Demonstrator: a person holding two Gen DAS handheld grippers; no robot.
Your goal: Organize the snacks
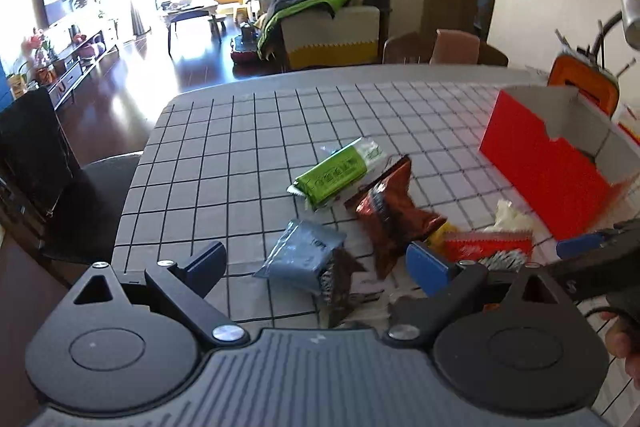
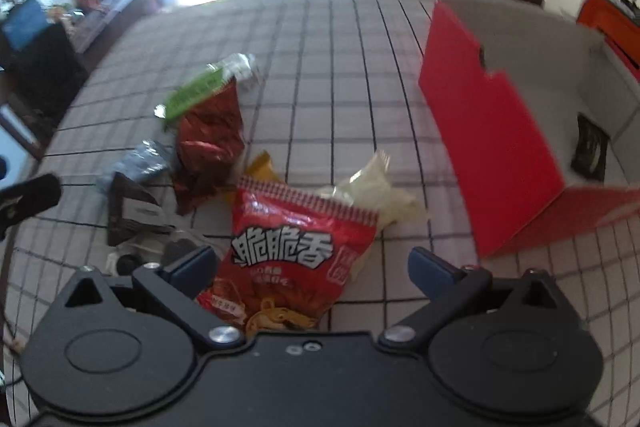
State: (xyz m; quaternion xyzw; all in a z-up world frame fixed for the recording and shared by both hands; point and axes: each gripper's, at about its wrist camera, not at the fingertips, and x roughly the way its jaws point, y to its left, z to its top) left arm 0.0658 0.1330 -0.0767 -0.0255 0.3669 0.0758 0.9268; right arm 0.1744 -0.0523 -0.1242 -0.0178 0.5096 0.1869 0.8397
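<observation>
Red crinkled foil snack bag [image 2: 296, 259] printed with bold white Chinese characters lies on the grey grid-lined tablecloth [image 2: 328, 67], long axis running away from the camera, serrated top edge farthest. It sits between the wide-spread, empty jaws of the right gripper [image 2: 312, 263]. The left gripper [image 1: 320, 261] hangs equally wide over a grey-blue foil packet [image 1: 300, 251], beside the open red cardboard box [image 2: 488, 131].

Left gripper [image 1: 316, 259]: black housing, ribbed grey top plate, two round side discs.
Fingers [image 1: 428, 267]: blue pads on black linkage arms.
Fasteners: silver screws at each pivot.
Right gripper [image 2: 312, 267]: matching black body, smooth top, dark blue pads.
</observation>
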